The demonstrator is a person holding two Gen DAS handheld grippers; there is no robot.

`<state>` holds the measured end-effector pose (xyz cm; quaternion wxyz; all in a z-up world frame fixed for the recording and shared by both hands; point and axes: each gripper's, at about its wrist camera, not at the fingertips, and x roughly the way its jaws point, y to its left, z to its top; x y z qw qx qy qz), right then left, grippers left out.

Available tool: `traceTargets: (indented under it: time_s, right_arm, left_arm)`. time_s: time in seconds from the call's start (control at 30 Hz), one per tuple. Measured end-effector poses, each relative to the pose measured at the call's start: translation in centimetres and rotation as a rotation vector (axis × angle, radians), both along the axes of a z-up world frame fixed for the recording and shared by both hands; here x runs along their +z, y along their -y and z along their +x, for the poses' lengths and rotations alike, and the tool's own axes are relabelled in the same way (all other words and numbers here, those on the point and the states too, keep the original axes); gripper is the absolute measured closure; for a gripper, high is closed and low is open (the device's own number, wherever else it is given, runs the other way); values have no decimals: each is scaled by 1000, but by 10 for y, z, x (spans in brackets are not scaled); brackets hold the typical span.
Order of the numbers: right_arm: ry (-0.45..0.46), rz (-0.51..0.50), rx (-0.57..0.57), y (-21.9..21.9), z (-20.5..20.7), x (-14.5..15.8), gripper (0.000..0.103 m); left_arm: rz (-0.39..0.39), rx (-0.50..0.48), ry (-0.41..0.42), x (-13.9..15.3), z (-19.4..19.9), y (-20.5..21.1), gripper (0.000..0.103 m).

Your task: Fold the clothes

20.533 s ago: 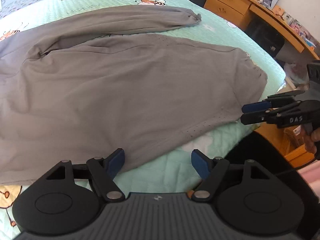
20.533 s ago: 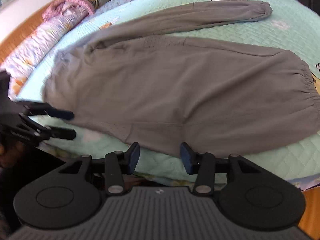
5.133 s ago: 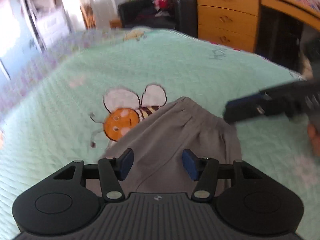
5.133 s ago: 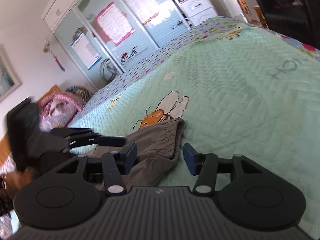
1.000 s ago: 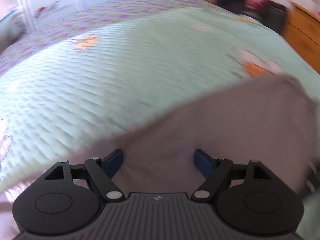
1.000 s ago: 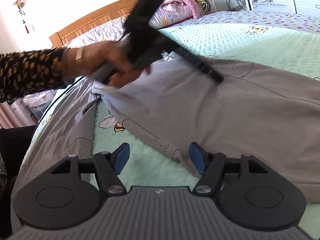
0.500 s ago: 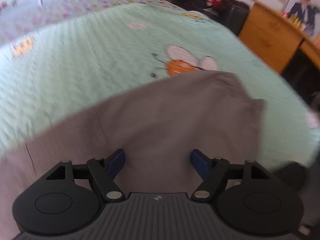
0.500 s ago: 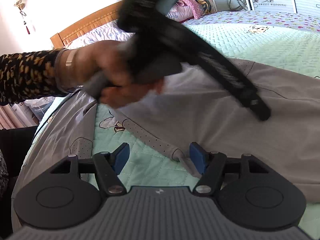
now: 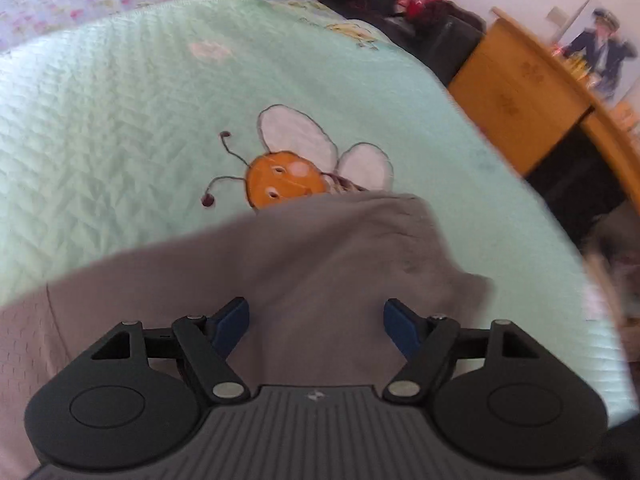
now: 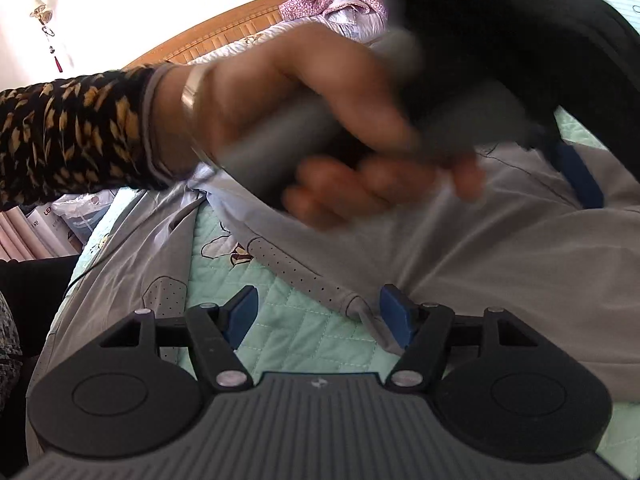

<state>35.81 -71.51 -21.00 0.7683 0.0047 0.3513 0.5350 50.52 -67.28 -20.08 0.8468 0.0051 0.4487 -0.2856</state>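
Note:
A grey garment (image 9: 340, 264) lies on the mint quilted bed cover (image 9: 120, 120), its gathered end (image 9: 404, 216) beside a printed bee (image 9: 288, 176). My left gripper (image 9: 316, 316) hovers open just above this cloth with nothing pinched. In the right wrist view the same garment (image 10: 500, 264) spreads to the right, and its perforated folded edge (image 10: 304, 276) runs down to my right gripper (image 10: 316, 308). That gripper is open, and the edge's corner lies by its right pad (image 10: 394, 312). A person's hand (image 10: 320, 120) holds the left gripper's handle above the garment, blurred.
A wooden desk (image 9: 520, 92) and dark bags (image 9: 400, 8) stand past the bed's right side. The wooden headboard (image 10: 240, 28) and piled bedding (image 10: 340, 0) are at the far end. A patterned sleeve (image 10: 60, 132) reaches in from the left. More grey cloth (image 10: 120, 272) hangs at the bed's left edge.
The left gripper has swung across the garment toward its gathered end by the bee. In the right wrist view the hand with it has come closer and moved right. The right gripper stayed still.

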Motion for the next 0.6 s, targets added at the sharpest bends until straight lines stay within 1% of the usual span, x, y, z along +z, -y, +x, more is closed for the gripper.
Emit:
traceTargets:
  time_s: [0.07, 0.1, 0.13, 0.17, 0.2, 0.27, 0.37, 0.4, 0.47, 0.53, 0.57, 0.6]
  right_arm:
    - [-1, 3, 1, 0, 0, 0, 33]
    - [-1, 5, 2, 0, 0, 0, 33]
    - [-1, 5, 2, 1, 0, 0, 33]
    - [-1, 5, 3, 0, 0, 0, 33]
    - [-1, 6, 4, 0, 0, 0, 33]
    - [-2, 7, 7, -1, 1, -1, 31]
    - [-3, 9, 8, -2, 0, -1, 30]
    - [-2, 9, 8, -2, 0, -1, 30]
    - [-4, 12, 9, -2, 0, -2, 29]
    - [-5, 14, 11, -1, 1, -2, 29]
    - [-7, 16, 12, -1, 2, -2, 28]
    - [-9, 19, 13, -1, 2, -3, 28]
  left_arm:
    - [44, 90, 52, 5, 7, 4, 26]
    - [44, 139, 66, 11, 7, 0, 28]
    - [15, 168, 73, 18, 4, -10, 28]
    - [-22, 183, 79, 25, 0, -21, 29]
    - [-30, 193, 85, 30, -9, -33, 28]
    - [-8, 205, 96, 37, -33, -58, 28]
    - [32, 266, 93, 34, -68, -120, 28]
    - [39, 308, 84, 33, -75, -145, 28]
    - [24, 425, 61, 33, -87, -204, 28]
    - [25, 513, 56, 39, -95, -253, 28]
    - [23, 537, 43, 42, -100, -274, 28]
    - [13, 538, 8, 42, -103, -291, 28]
